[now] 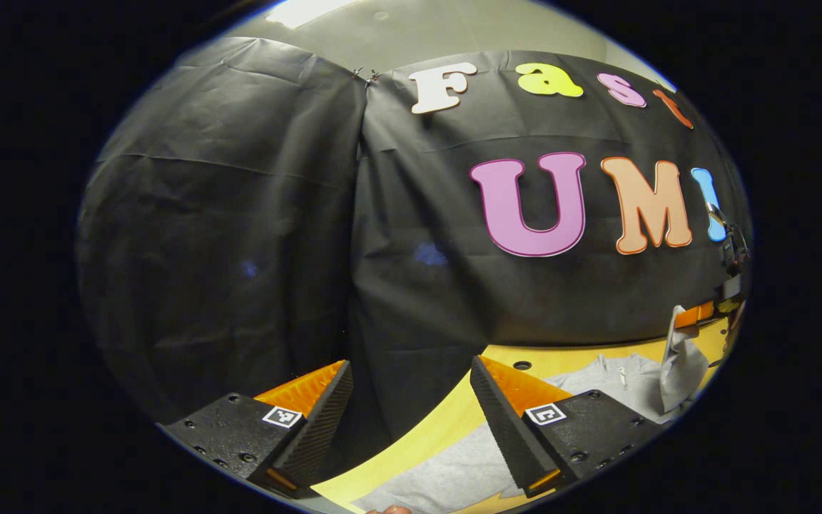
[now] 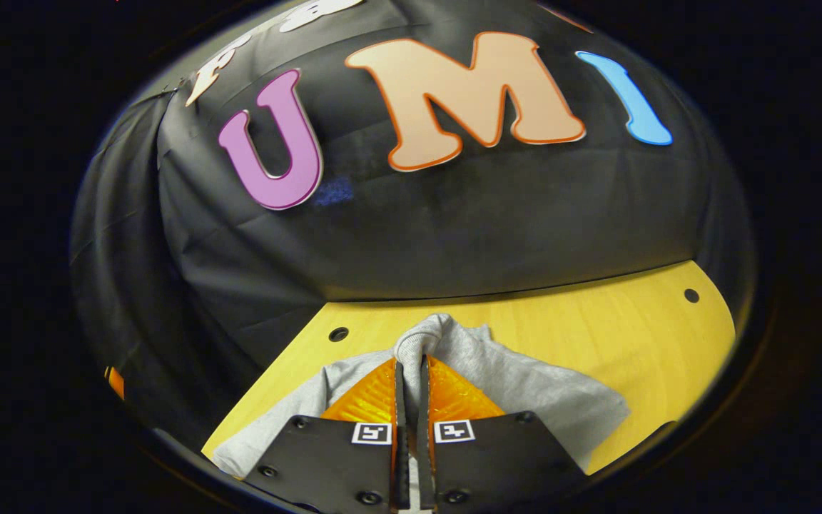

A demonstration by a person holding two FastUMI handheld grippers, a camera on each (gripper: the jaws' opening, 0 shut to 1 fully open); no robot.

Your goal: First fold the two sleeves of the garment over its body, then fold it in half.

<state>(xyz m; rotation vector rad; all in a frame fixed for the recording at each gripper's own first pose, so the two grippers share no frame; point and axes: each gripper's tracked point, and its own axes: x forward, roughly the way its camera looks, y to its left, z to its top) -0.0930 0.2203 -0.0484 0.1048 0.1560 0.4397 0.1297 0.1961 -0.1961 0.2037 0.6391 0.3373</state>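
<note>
One sleeve [image 2: 425, 339] is lifted, pinched in the right gripper [image 2: 411, 378]; left gripper [image 1: 411, 400] gapes idle above the garment [image 1: 454, 471]; both folds look undone

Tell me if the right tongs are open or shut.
Shut on the garment: in the right gripper view the right tongs pinch a raised bunch of grey fabric between both fingers.

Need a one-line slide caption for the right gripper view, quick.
Right gripper shut on a grey sleeve, lifting it above the yellow table.
</note>
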